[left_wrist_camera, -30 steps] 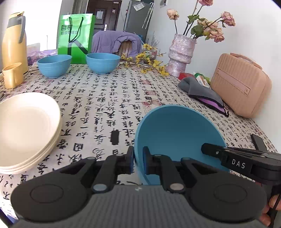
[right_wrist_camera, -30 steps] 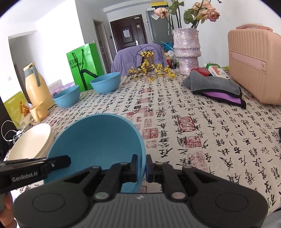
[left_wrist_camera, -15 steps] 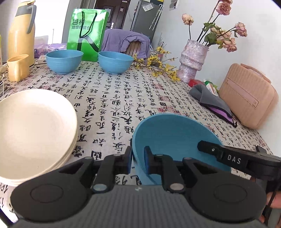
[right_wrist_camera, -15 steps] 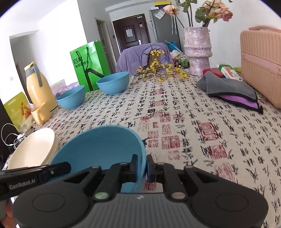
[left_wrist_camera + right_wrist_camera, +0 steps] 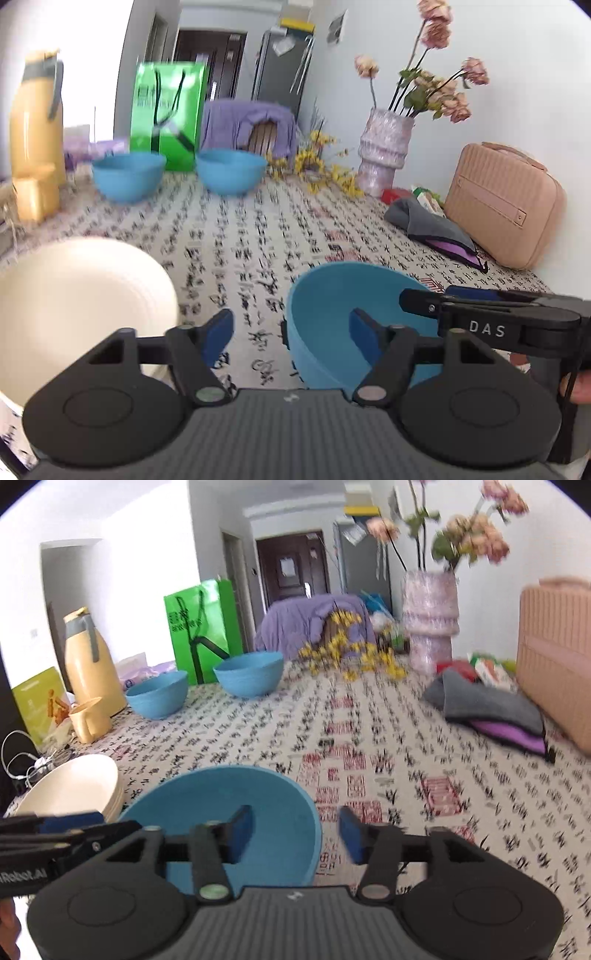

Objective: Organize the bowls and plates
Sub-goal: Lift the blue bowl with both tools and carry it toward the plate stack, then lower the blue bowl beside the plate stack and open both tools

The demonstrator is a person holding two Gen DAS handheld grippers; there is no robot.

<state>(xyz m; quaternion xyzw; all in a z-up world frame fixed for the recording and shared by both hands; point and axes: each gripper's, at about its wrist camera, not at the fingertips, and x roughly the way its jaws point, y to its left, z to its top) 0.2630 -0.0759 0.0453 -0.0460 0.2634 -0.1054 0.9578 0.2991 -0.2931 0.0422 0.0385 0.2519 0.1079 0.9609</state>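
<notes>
While both sets of jaws are opening, the near blue bowl point(image 5: 354, 317) sits on the tablecloth point(image 5: 240, 236) with its rim straddled from two sides. Left gripper point(image 5: 291, 332): one blue pad outside the bowl's left wall, the other inside the bowl, neither pressing; released. Right gripper point(image 5: 295, 830): left pad inside the bowl, right pad outside over the cloth, rim between them, not pinched; released.

Bowl: matte, smooth, round, deep, thin-walled; nothing in it apart from the pads. Cloth: pale fabric printed with black characters and red seal blocks.

Left of the left gripper's fingers, a stack of cream plates point(image 5: 74, 314), shallow, smooth, round; top plate holds nothing.

Well beyond the fingers, two more blue bowls point(image 5: 157, 699) point(image 5: 249, 677) stand side by side, apart from each other; contents not visible from this angle. Behind them a glossy green paper bag point(image 5: 201, 627). Left of those, a yellow jug point(image 5: 92, 664) with a grey handle and a yellow cup point(image 5: 88, 720) just beside it.

Far right of the fingers: a ribbed pinkish vase point(image 5: 384, 151) holding dried roses, a folded grey cloth point(image 5: 487, 701), a ribbed pink case point(image 5: 506, 203).
</notes>
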